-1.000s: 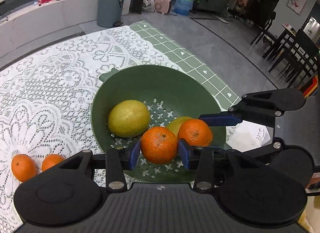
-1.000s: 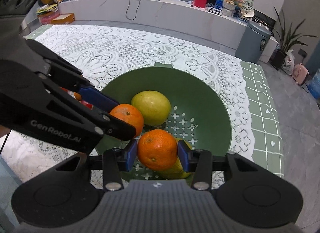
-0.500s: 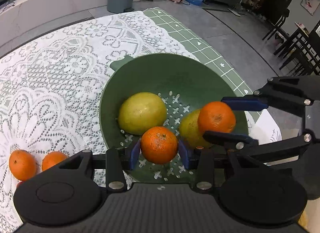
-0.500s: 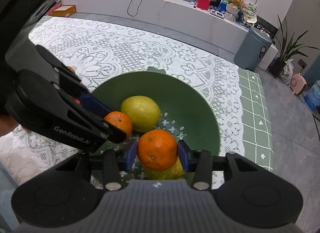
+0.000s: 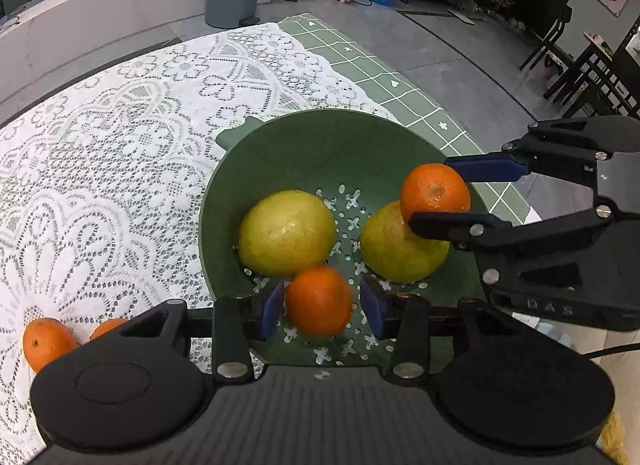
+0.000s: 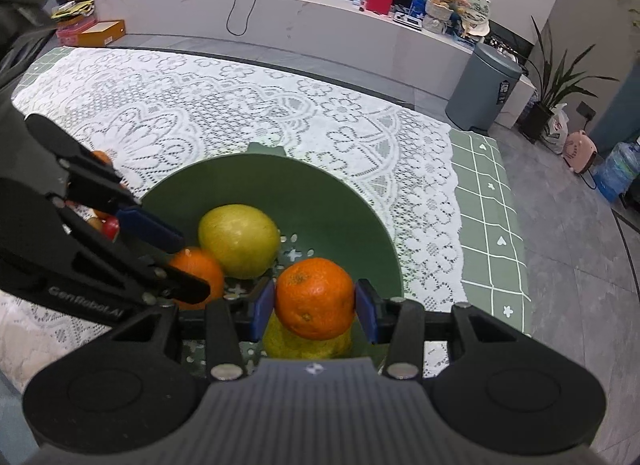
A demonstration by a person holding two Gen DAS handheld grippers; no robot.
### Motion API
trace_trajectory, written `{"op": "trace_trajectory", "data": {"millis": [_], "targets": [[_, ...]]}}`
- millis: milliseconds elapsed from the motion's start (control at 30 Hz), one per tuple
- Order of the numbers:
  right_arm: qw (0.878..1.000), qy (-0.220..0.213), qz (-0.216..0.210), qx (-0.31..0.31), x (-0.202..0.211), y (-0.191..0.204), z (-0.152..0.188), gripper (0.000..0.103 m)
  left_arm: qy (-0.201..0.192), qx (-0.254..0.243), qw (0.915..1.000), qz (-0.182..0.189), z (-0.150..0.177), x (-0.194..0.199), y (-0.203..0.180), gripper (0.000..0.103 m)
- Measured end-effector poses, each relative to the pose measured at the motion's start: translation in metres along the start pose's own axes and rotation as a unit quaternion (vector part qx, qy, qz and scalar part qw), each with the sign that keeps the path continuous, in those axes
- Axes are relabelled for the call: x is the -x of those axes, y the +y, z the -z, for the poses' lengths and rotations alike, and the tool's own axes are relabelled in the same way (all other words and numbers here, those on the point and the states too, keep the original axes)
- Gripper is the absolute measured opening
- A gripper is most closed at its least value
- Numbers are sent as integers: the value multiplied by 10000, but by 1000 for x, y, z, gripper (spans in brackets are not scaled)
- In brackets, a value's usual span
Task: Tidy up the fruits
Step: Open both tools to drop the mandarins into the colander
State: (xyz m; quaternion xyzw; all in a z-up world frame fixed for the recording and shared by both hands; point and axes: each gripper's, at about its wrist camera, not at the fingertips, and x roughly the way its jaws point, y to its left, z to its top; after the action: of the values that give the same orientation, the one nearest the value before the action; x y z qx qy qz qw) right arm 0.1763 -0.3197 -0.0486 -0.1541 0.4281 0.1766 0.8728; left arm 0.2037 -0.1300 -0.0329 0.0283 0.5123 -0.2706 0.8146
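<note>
A counter (image 5: 120,137) under a white lace cloth (image 5: 100,185) carries a green perforated bowl (image 5: 304,145) near its right edge. Two yellow-green citrus fruits (image 5: 286,237) lie in the bowl. The right gripper (image 6: 315,305) has its fingers clamped on a tangerine (image 6: 314,297) over the nearer one. The left gripper (image 5: 322,305) is opening; a blurred tangerine (image 5: 318,299) sits loose between its fingers. Two more tangerines (image 5: 46,341) lie on the cloth, far left.
</note>
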Motion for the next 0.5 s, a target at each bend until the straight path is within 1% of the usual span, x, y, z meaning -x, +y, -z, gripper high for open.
{"op": "trace_trajectory", "data": {"millis": [67, 100, 200, 333, 400, 500], "targets": [[10000, 15, -12, -36, -1, -2, -2, 42, -30, 74, 10000, 58, -1, 1, 3, 60], [10000, 23, -18, -62, -2, -3, -2, 42, -38, 107, 9999, 64, -1, 2, 4, 61], [10000, 48, -9, -79, -4, -4, -5, 42, -103, 155, 9998, 87, -1, 9, 6, 61], [9999, 86, 13, -80, -7, -5, -9, 42, -362, 259, 9989, 121, -1, 25, 9, 61], [9999, 114, 26, -110, -10, -6, -11, 42, -482, 264, 9985, 48, -1, 33, 9, 62], [9996, 155, 17, -253, -15, -10, -16, 42, -598, 193, 9978, -198, 0, 41, 8, 62]]}}
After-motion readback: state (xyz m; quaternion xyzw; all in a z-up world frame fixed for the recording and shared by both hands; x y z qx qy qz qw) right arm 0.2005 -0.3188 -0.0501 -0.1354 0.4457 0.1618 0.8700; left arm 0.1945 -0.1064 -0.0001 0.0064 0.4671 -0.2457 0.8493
